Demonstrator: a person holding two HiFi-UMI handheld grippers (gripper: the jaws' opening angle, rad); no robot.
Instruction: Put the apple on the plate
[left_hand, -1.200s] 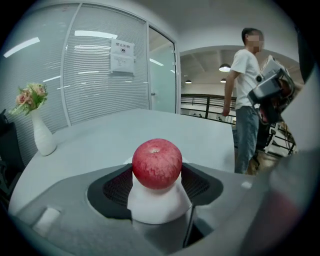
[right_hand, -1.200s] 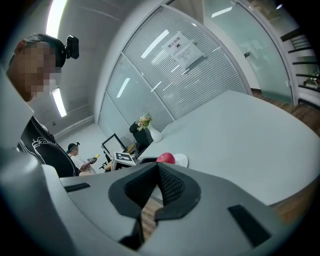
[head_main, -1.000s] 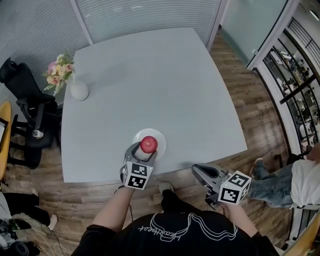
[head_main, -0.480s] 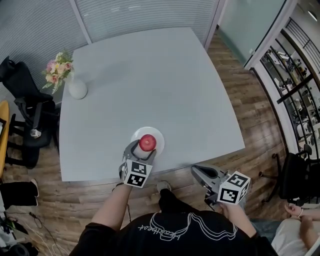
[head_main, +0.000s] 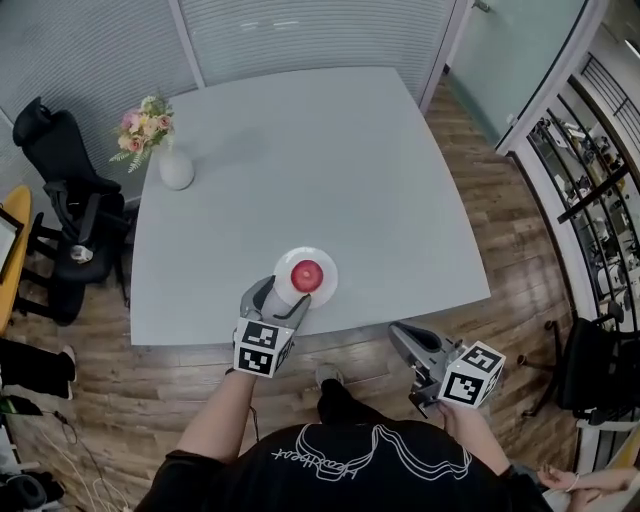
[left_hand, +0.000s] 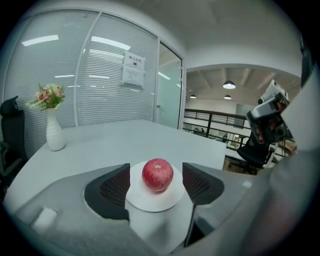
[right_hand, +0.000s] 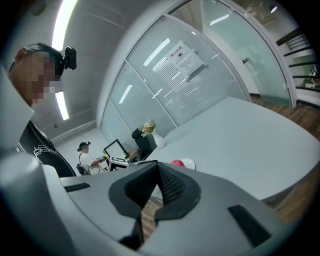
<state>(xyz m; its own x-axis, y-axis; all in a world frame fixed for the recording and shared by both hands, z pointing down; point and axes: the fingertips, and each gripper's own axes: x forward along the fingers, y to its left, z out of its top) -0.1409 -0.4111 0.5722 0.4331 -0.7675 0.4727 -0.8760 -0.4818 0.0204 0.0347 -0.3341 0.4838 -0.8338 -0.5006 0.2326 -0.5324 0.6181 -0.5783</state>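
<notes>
The red apple (head_main: 307, 274) rests on the small white plate (head_main: 322, 290) near the front edge of the grey table (head_main: 300, 150). My left gripper (head_main: 287, 297) is open just behind the plate, at the table's edge. In the left gripper view the apple (left_hand: 157, 174) stands free on the plate (left_hand: 150, 200), with a jaw on either side and a gap to each. My right gripper (head_main: 402, 337) is shut on nothing, held off the table's front edge to the right. Its own view shows the apple (right_hand: 176, 162) and plate (right_hand: 189, 163) far off.
A white vase with flowers (head_main: 175, 165) stands at the table's far left corner. A black office chair (head_main: 70, 200) is beside that corner. Wooden floor surrounds the table. A person (right_hand: 87, 159) sits at a desk in the distance.
My left gripper has let go of the apple and drawn back towards the table's front edge. The apple now sits free on the plate. My right gripper has stayed where it was.
</notes>
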